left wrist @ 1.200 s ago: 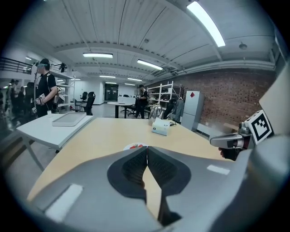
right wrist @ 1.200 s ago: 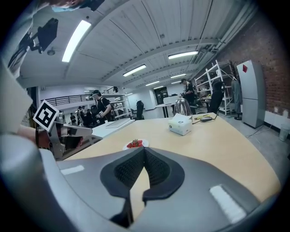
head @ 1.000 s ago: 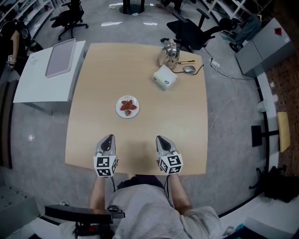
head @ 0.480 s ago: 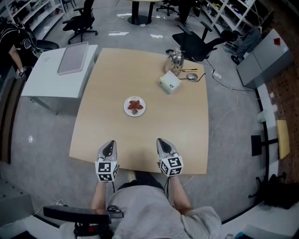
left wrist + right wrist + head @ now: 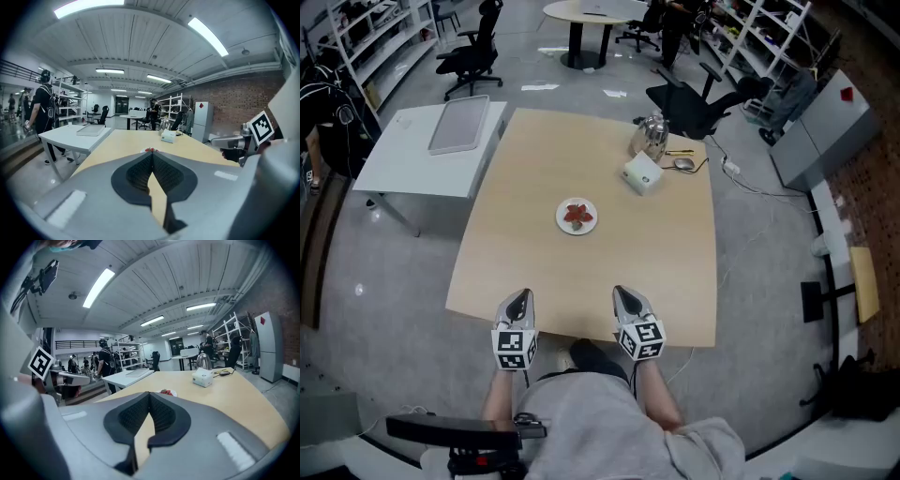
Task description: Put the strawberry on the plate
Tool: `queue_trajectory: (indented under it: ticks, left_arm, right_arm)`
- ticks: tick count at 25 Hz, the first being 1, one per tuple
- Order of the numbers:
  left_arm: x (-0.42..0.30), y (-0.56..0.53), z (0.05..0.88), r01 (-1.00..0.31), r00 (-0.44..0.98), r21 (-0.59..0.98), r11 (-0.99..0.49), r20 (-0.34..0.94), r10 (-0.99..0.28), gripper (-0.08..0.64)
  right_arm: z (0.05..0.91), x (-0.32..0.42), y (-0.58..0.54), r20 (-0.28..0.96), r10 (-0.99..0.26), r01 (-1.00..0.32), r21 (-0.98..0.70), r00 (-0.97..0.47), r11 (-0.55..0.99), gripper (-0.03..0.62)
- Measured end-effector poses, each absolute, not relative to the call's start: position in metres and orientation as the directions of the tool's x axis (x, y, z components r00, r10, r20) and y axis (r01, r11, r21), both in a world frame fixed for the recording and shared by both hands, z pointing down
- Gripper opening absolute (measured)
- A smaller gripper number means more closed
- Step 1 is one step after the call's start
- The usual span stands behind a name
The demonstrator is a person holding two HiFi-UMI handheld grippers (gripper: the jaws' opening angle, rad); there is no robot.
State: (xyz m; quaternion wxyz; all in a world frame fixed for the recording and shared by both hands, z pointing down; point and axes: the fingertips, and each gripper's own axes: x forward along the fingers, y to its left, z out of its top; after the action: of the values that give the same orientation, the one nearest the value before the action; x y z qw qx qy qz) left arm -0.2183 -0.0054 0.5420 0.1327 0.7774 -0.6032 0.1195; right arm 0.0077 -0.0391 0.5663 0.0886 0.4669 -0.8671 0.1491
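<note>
Honestly, there's barely anything to read here: the only print I can make out is the black-and-white square codes on the cubes (image 5: pixel 513 345) of the two grippers, and whatever is on the white box (image 5: pixel 643 172) is too small to tell. The left gripper (image 5: pixel 518 296) has its jaws pressed together at the tips with nothing between them, just a sliver of bare table (image 5: pixel 534 267) showing through the gap lower down. The right gripper (image 5: pixel 623 292) is the same deal, jaws closed on nothing. Both hover over the near edge of the table, side by side but apart, pointing across it. The strawberry (image 5: pixel 577 215) sits on the plate (image 5: pixel 565 225), a small white one around the middle of the table, well apart from both grippers and touched by neither. In the left gripper view the red fruit peeks out right above the closed tips; in the right gripper view it shows a bit to the right of them. Farther back, the box stands near the far right corner with a shiny kettle (image 5: pixel 651 136) just behind it and a mouse (image 5: pixel 682 164) beside it. A white side table (image 5: pixel 403 173) with a grey tray (image 5: pixel 459 127) stands off to the left.
</note>
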Motion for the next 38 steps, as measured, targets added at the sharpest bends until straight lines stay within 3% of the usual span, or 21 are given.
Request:
queue_trajectory:
  ticks: [38]
  left_arm:
    - [-0.224, 0.040, 0.527, -0.969, 0.241, 0.022, -0.246, 0.304, -0.921, 0.020]
  right_arm:
    - [0.558, 0.002, 0.009, 0.268, -0.794, -0.838, -0.166, -0.545, 0.520, 0.006]
